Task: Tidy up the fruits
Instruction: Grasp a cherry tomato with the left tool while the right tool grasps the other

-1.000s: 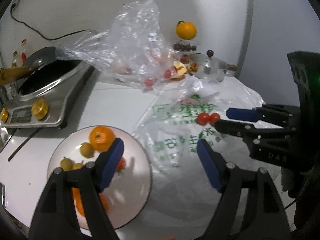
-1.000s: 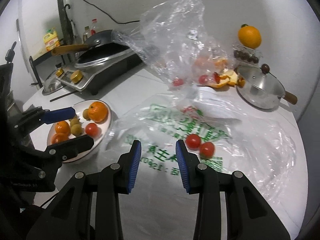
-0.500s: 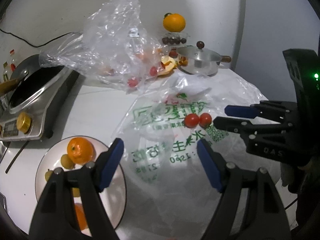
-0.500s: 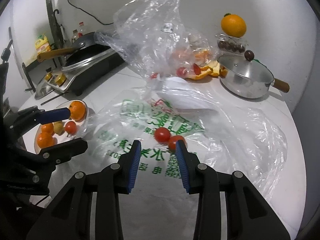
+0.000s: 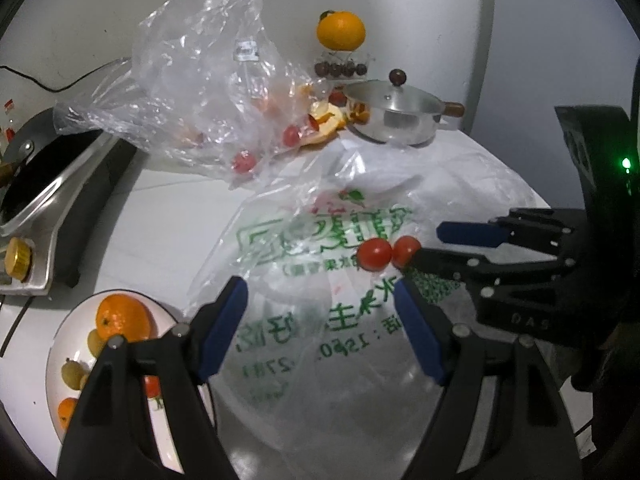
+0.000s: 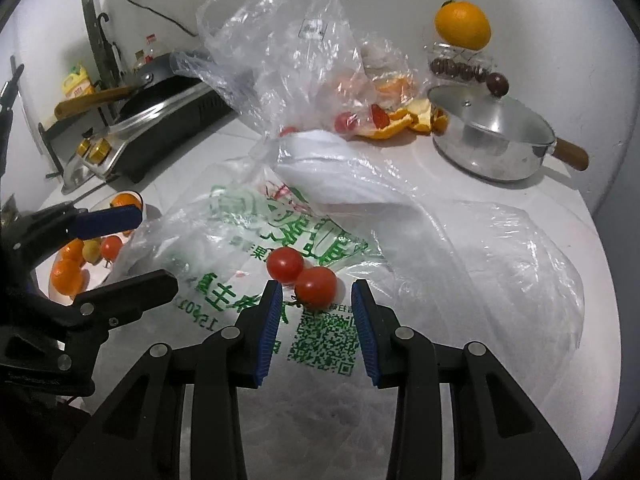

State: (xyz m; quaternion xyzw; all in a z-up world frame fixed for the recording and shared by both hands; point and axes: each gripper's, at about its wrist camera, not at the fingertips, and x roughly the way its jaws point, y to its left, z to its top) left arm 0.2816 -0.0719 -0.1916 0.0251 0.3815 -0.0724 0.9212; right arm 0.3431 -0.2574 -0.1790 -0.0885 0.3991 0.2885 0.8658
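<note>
My right tool hangs low over the printed plastic bag spread on the white surface, its blue pads a narrow gap apart with nothing pressed between them; the nearer cherry tomato sits just ahead of the gap, touching a second cherry tomato behind it to the left, both resting on top of the bag. My left tool stands wide and empty above the same bag, with the white plate just beside its left finger. That plate holds a mandarin, small yellow-green fruits I cannot name, another orange fruit and a red tomato half hidden behind my tool. The bag carries green Chinese characters that read mirrored from the left wrist, a run of digits I can only partly make out, beginning "150", a red-and-green fruit emblem, and a green QR code right in front of my right tool. On the right tool's black body, seen from the left wrist, pale letters read "DAS". Farther back a crumpled clear bag with a small white label I cannot read holds more tomatoes, beside orange peel. A lidded steel saucepan stands to the right, with an orange perched on a clear container behind it. A stove with a pan sits at the left.
</note>
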